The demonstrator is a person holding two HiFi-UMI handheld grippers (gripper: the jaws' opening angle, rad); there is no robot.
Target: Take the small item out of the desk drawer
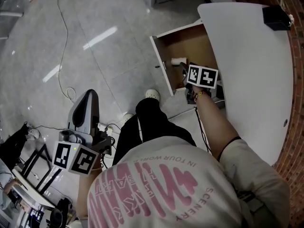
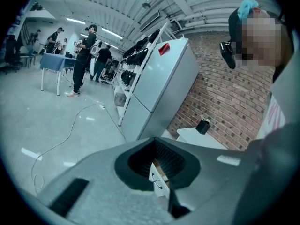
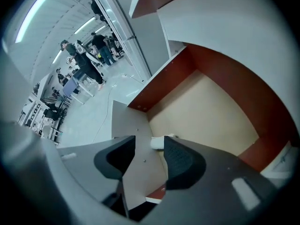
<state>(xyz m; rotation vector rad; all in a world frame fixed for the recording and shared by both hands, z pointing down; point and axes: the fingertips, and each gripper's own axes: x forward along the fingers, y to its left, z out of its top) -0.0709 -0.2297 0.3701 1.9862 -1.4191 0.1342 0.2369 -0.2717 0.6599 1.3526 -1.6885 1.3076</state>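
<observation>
The desk drawer [image 1: 167, 72] stands pulled open under the white desk top [image 1: 256, 70], with a pale wooden floor [image 3: 211, 111]. A small white cylindrical item [image 1: 176, 60] lies inside near the front panel and is also visible as the item [image 3: 158, 143] in the right gripper view. My right gripper [image 1: 186, 72] reaches into the drawer. Seen from its own camera, the right gripper [image 3: 149, 142] is open, one jaw on each side of the front panel [image 3: 129, 125], with the item just beyond the tips. My left gripper [image 1: 90, 95] hangs low at the left, away from the desk. In its own view the left gripper [image 2: 154, 142] is shut and empty.
A black box [image 1: 275, 17] sits on the desk's far corner, beside a brick wall [image 1: 297, 141]. A thin cable [image 1: 61, 56] runs over the grey floor. The person's leg and shoe [image 1: 152, 94] are in front of the drawer. A white fridge [image 2: 159, 88] and distant people appear behind.
</observation>
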